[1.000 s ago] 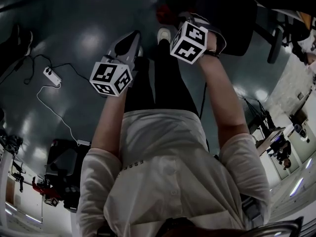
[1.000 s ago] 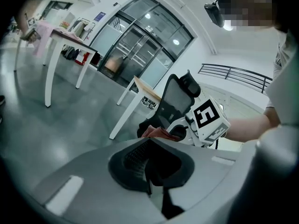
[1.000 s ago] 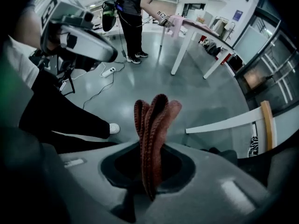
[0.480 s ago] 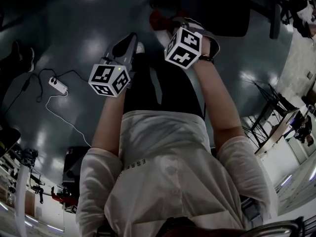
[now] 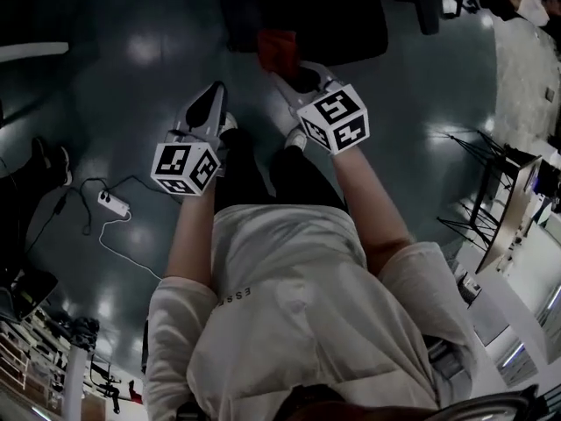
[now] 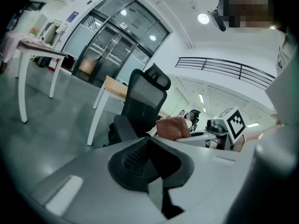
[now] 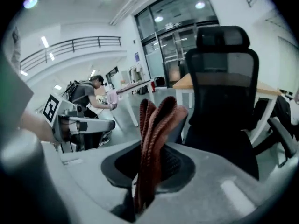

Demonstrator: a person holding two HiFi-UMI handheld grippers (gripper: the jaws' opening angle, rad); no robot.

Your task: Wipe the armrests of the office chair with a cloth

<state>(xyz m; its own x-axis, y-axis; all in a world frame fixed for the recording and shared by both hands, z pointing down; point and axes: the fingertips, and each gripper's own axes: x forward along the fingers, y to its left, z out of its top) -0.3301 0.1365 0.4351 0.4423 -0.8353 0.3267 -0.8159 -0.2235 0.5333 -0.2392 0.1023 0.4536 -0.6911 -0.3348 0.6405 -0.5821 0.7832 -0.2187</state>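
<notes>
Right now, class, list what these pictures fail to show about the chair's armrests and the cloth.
- Head view: the office chair is dark and cut by the top edge; the armrests are indistinguishable there.
- Right gripper view: the cloth, clamped in the right gripper's jaws, hides one side of the chair.
- Left gripper view: the left gripper's body hides the chair's base.

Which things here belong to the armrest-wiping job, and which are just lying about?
Job in hand:
cloth, pinched in the right claw
office chair, straight ahead

Lying about:
power strip on the floor
desk behind the chair
left claw, shut on nothing
</notes>
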